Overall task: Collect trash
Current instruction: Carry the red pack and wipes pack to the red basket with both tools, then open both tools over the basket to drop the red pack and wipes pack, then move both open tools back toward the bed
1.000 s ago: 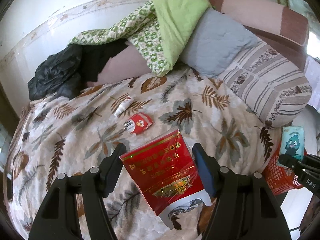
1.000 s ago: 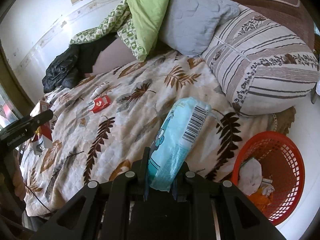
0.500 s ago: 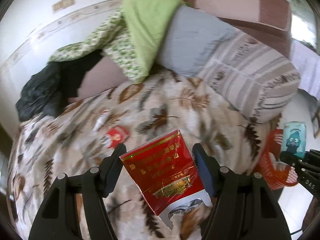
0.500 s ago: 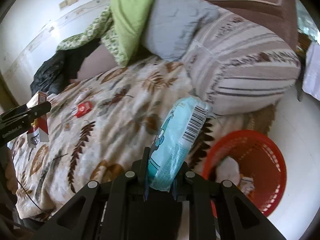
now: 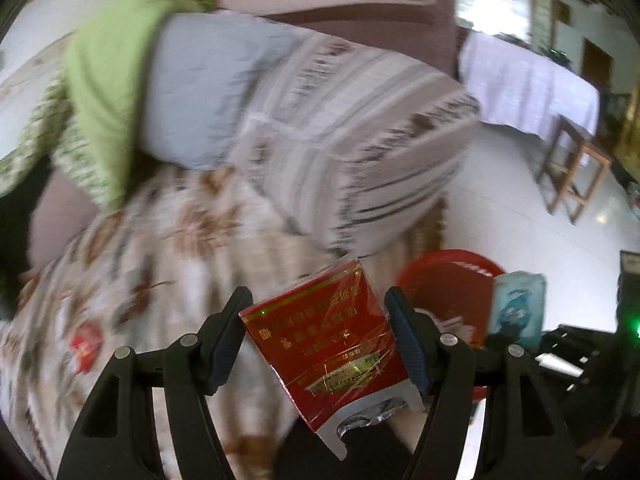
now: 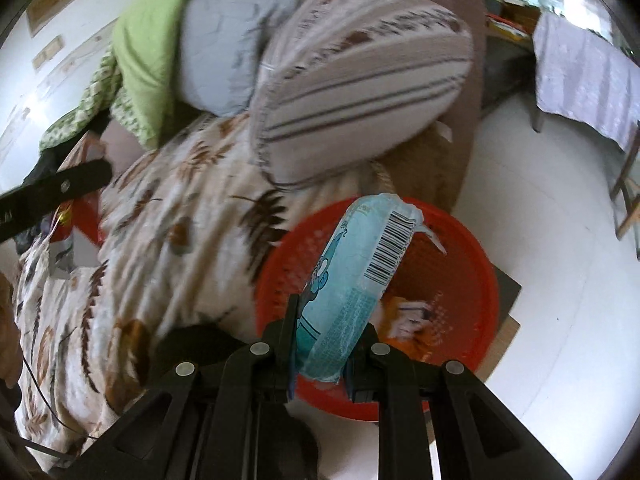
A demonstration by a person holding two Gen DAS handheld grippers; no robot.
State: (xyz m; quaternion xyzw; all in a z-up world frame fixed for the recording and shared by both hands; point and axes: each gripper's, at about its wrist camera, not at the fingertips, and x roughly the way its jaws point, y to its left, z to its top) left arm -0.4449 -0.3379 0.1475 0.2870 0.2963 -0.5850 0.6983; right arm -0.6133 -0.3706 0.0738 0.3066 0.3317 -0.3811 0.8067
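Right wrist: red basket (image 6: 476, 256) with paper scraps (image 6: 412, 316), right gripper (image 6: 320, 344) pinching blue packet (image 6: 356, 280) above.

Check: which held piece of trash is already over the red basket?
The light-blue tissue pack in the right tool: it hangs above the red basket. The red carton in the left tool is beside it, over the bed.

Red carton (image 5: 324, 344): card under glossy, creased clear film. Pale blue packet (image 6: 352, 280): soft, slightly shiny plastic wrap. Red basket (image 6: 480, 272): perforated plastic mesh. Bed cover (image 6: 168, 240): matt quilted cloth. Both tools' fingers (image 5: 224, 344): matt black plastic. Floor (image 6: 560, 280): smooth, glossy.
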